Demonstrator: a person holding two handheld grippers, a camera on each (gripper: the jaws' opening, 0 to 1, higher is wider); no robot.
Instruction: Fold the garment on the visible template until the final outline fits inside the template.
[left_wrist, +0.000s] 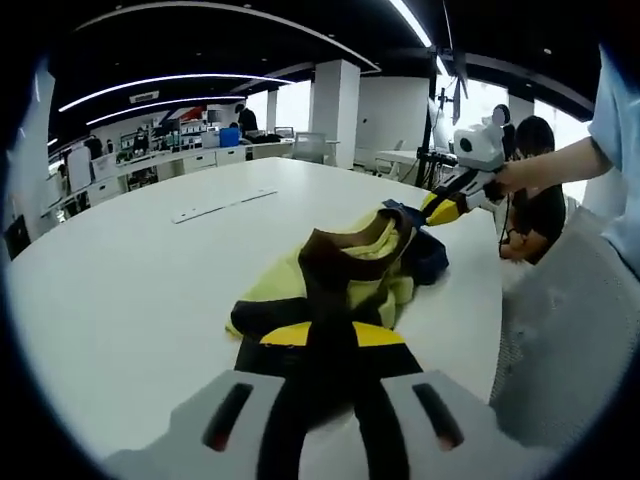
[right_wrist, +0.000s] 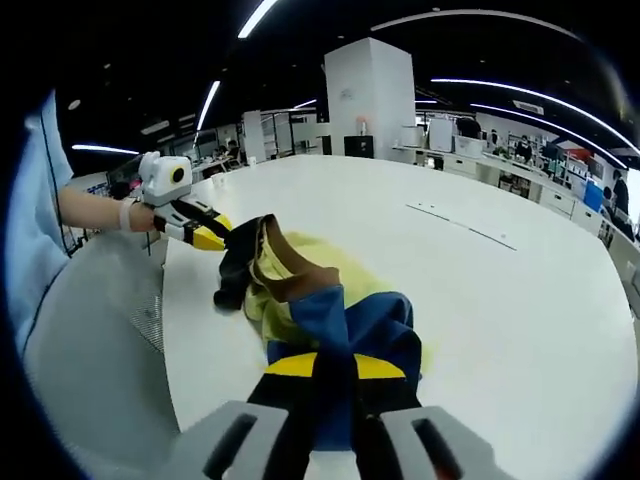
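1. While both tools are gripping it, one garment (left_wrist: 345, 270), yellow with brown, black and blue parts, is hanging bunched between them just above the white counter (left_wrist: 130, 290), near the counter's edge.
2. At one end, the left tool (left_wrist: 335, 345) is clamping its jaws together on a dark brown and black strip of the cloth; seen from the right gripper view, it is sitting at the far end of the garment.
3. At the other end, the right tool (right_wrist: 335, 375) is pinching the blue part of the cloth with its jaws closed; it is appearing in the left gripper view at the far tip of the fabric.
4. No template outline is clearly showing on the counter around the garment, so I cannot tell whether the cloth is lying over it.
5. Risk, as I am judging it: because the cloth is crumpled rather than spread flat, any fold made now could be trapping layers and leaving a lumpy outline that spills past the template.
6. Another risk: since the garment is sitting close to the counter's edge, a pull toward the person could be dragging part of it off the surface.
7. A thin grip on a strip could also be slipping free when the cloth is stretched.
8. Count: one garment, two tools, one counter, and one pale flat strip (left_wrist: 222, 205) lying well apart on the counter.
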